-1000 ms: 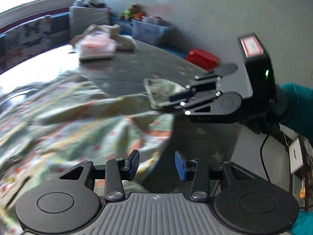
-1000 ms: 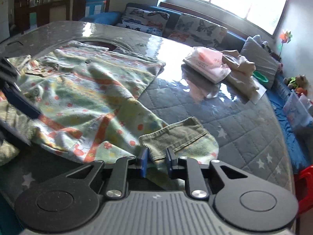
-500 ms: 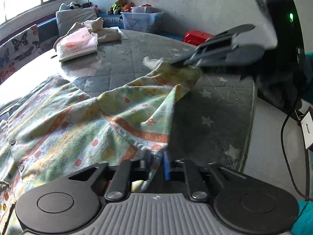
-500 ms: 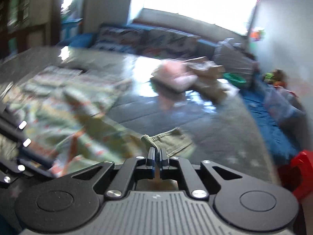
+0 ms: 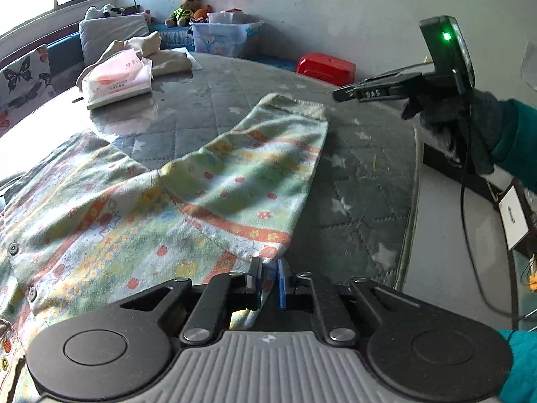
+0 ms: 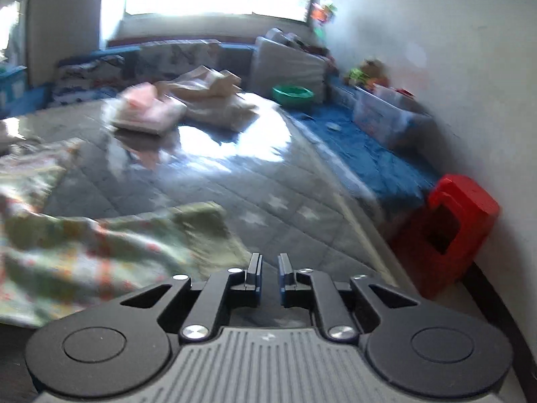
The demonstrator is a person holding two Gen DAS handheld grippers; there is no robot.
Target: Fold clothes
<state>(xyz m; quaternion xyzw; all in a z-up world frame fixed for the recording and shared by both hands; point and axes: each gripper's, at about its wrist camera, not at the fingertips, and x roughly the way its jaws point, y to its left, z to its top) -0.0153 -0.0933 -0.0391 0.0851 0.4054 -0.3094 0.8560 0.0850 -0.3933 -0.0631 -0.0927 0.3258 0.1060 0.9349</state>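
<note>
Left wrist view: the left gripper (image 5: 268,280) has its pads close together on the near edge of the shirt (image 5: 188,208), so it is clamped on the cloth. The shirt is pale green with orange stripes and small red flowers; it lies spread on the grey quilted surface (image 5: 362,174), with one sleeve stretched out toward the far right edge. Dark buttons (image 5: 12,248) show at the left side of the shirt. The right gripper (image 5: 339,94) is in the air above the right edge of the surface, well apart from the sleeve end, held by a gloved hand (image 5: 449,124); small letters on its side look like "DAS", but they are hard to read. A green light (image 5: 446,36) is on at its black box. A white tag (image 5: 511,218) with one dark mark hangs near the cable. Behind lies a pink pack of tissues (image 5: 115,80) with red writing too small to read.

In the right wrist view the right gripper (image 6: 268,275) is opening a little, and nothing is between its pads. This picture is blurred. A red stool (image 6: 453,235) stands beside the surface
</note>
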